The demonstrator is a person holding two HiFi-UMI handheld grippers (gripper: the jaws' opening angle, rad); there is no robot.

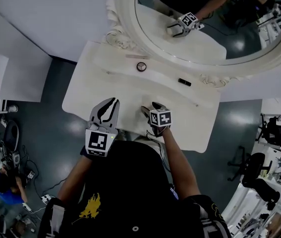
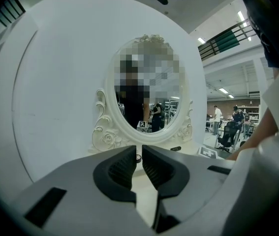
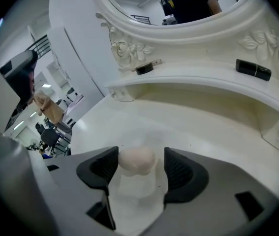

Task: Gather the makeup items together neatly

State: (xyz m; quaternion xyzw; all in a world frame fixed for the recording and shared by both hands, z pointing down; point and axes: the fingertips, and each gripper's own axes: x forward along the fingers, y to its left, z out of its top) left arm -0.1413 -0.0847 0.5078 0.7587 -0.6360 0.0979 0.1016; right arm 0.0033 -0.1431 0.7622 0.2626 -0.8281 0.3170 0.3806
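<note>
A pale pink makeup sponge [image 3: 136, 162] rests on the white vanity top [image 1: 88, 90] near its front edge, between the jaws of my right gripper [image 3: 138, 154] [image 1: 150, 107]. The jaws stand open, with a gap on each side of the sponge. To the left, my left gripper [image 1: 109, 104] [image 2: 139, 155] hovers over the front edge, shut with nothing in it. On the raised shelf under the mirror lie a round black compact [image 1: 141, 66] [image 3: 144, 68], a thin pencil-like stick [image 1: 136, 56] and a black lipstick tube [image 1: 184, 82] [image 3: 253, 69].
A large oval mirror [image 1: 209, 19] in an ornate white frame stands at the back of the vanity. A curved step [image 3: 188, 82] separates the shelf from the lower top. White walls stand to the left, and dark floor surrounds the table.
</note>
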